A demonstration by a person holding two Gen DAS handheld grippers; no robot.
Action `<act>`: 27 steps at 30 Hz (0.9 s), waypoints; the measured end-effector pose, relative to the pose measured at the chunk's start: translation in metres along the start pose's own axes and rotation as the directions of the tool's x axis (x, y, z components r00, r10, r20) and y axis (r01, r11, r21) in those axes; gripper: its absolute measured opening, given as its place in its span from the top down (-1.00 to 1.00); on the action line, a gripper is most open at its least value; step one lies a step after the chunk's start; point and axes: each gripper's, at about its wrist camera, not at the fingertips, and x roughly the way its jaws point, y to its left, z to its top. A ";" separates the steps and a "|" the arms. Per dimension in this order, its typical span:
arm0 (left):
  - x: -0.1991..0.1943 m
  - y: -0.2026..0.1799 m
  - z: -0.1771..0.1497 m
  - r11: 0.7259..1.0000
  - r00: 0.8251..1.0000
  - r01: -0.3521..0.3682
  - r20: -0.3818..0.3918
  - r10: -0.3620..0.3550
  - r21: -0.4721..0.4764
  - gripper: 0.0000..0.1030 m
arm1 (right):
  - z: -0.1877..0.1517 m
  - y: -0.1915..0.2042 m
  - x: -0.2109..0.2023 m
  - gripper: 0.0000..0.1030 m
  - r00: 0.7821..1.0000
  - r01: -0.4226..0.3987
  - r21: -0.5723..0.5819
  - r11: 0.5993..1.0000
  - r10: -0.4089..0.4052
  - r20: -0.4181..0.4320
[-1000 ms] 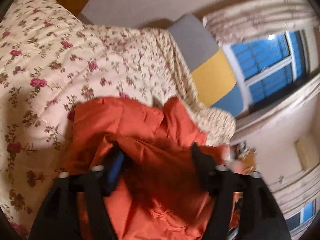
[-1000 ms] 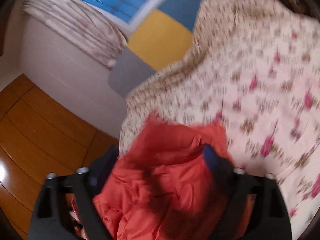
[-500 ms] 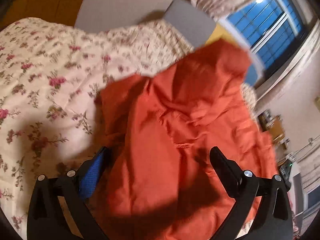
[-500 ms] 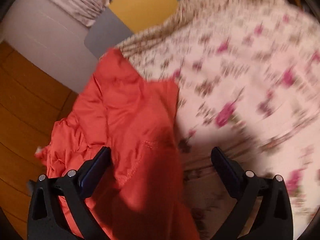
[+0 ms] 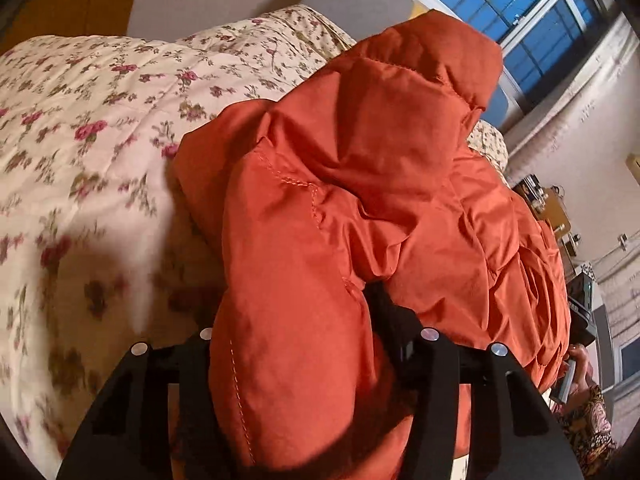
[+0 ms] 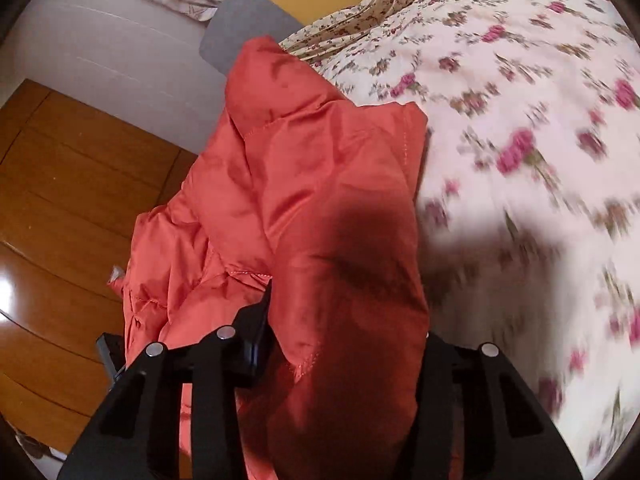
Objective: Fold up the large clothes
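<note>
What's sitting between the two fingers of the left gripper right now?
A thick, puffy fold of the orange jacket fills the gap in the left gripper, whose jaws have just closed onto it. The left wrist view shows it; nothing else lies there.

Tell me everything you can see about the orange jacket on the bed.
The orange jacket is puffy, quilted with matching stitched seams, and looks like smooth padded fabric. It lies crumpled on the floral quilt, one side hanging over the bed edge toward the wooden floor. The left gripper and right gripper have just closed, each pinching a thick fold.
</note>
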 end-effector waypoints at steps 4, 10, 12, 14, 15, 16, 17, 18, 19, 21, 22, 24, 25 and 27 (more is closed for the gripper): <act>-0.017 -0.007 -0.033 0.999 0.999 0.041 -0.008 -0.041 0.003 -0.02 | -0.030 -0.012 -0.031 0.20 1.000 -0.025 0.037 0.999 0.025 0.007; -0.039 -0.022 -0.082 0.997 0.997 0.078 -0.014 -0.078 0.020 -0.02 | -0.080 -0.025 -0.086 0.20 0.999 -0.022 0.071 0.997 0.020 0.037; -0.047 -0.027 -0.098 0.997 0.998 0.068 0.011 -0.068 0.031 -0.06 | -0.091 -0.026 -0.096 0.12 0.999 0.002 0.056 0.998 -0.005 0.048; -0.050 -0.030 -0.103 0.998 0.999 0.043 0.032 -0.044 0.038 -0.14 | -0.097 -0.024 -0.105 -0.02 0.996 0.052 0.040 0.998 -0.055 0.075; -0.056 -0.032 -0.105 0.999 0.999 0.026 0.045 -0.027 0.037 -0.23 | -0.099 -0.021 -0.109 -0.32 0.991 0.088 0.033 0.996 -0.090 0.096; -0.062 -0.032 -0.105 0.999 0.998 0.018 0.058 -0.020 0.031 -0.33 | -0.100 -0.018 -0.112 -0.48 0.985 0.127 0.032 0.991 -0.130 0.113; -0.068 -0.031 -0.104 1.000 0.997 0.014 0.074 -0.016 0.025 -0.49 | -0.103 -0.014 -0.119 -0.53 0.974 0.176 0.033 0.984 -0.179 0.141; -0.081 -0.031 -0.103 1.000 0.993 0.000 0.118 -0.002 0.016 -0.57 | -0.102 -0.010 -0.128 -0.53 0.963 0.200 0.027 0.979 -0.202 0.179; -0.089 -0.032 -0.101 1.000 0.989 -0.012 0.149 0.010 0.013 -0.59 | -0.102 -0.007 -0.136 -0.54 0.956 0.202 0.020 0.979 -0.202 0.213; -0.110 -0.035 -0.094 0.998 0.971 -0.061 0.233 0.056 0.015 -0.74 | -0.095 0.001 -0.149 -0.57 0.939 0.224 0.001 0.975 -0.216 0.267; -0.115 -0.038 -0.090 0.997 0.965 -0.073 0.255 0.064 0.027 -0.75 | -0.088 0.006 -0.151 -0.58 0.936 0.233 -0.021 0.972 -0.219 0.276; -0.112 -0.047 -0.072 0.993 0.965 -0.088 0.255 0.065 0.083 -0.79 | -0.072 0.017 -0.145 -0.59 0.936 0.247 -0.062 0.967 -0.221 0.273; -0.109 -0.049 -0.064 0.990 0.964 -0.101 0.254 0.074 0.097 -0.79 | -0.062 0.022 -0.139 -0.59 0.936 0.253 -0.078 0.964 -0.223 0.272; -0.093 -0.058 -0.043 0.987 0.967 -0.097 0.247 0.064 0.125 -0.79 | -0.040 0.029 -0.119 -0.58 0.944 0.247 -0.094 0.964 -0.218 0.247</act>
